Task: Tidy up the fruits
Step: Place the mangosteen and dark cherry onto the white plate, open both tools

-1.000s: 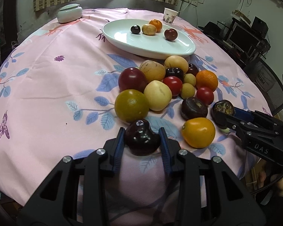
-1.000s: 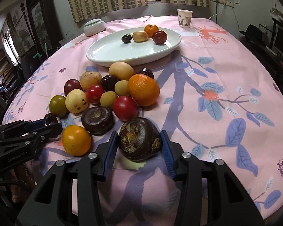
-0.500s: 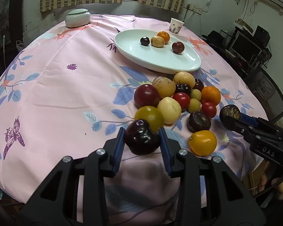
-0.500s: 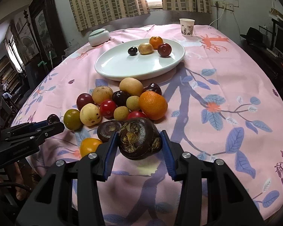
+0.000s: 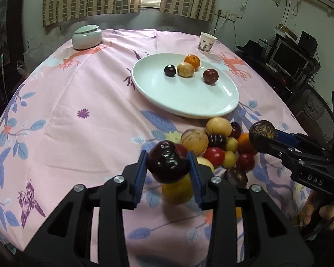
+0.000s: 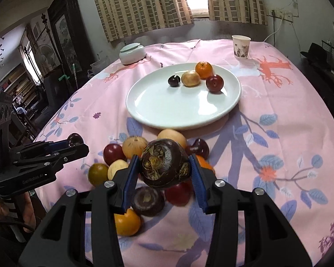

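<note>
My left gripper is shut on a glossy dark plum and holds it above the near end of the fruit pile. My right gripper is shut on a dark brown mottled fruit, also lifted over the pile. Beyond the pile lies a white oval plate with several fruits at its far side: a dark plum, a tan fruit, an orange and a red plum. In the left wrist view the right gripper shows at the right; in the right wrist view the left gripper shows at the left.
A pink flowered cloth covers the round table. A lidded pale green jar stands at the far left and a paper cup at the far right. Furniture and monitors crowd the room to the right.
Both grippers rose with their fruits and moved forward over the pile, towards the plate. The fruits on the table and plate stayed put.
</note>
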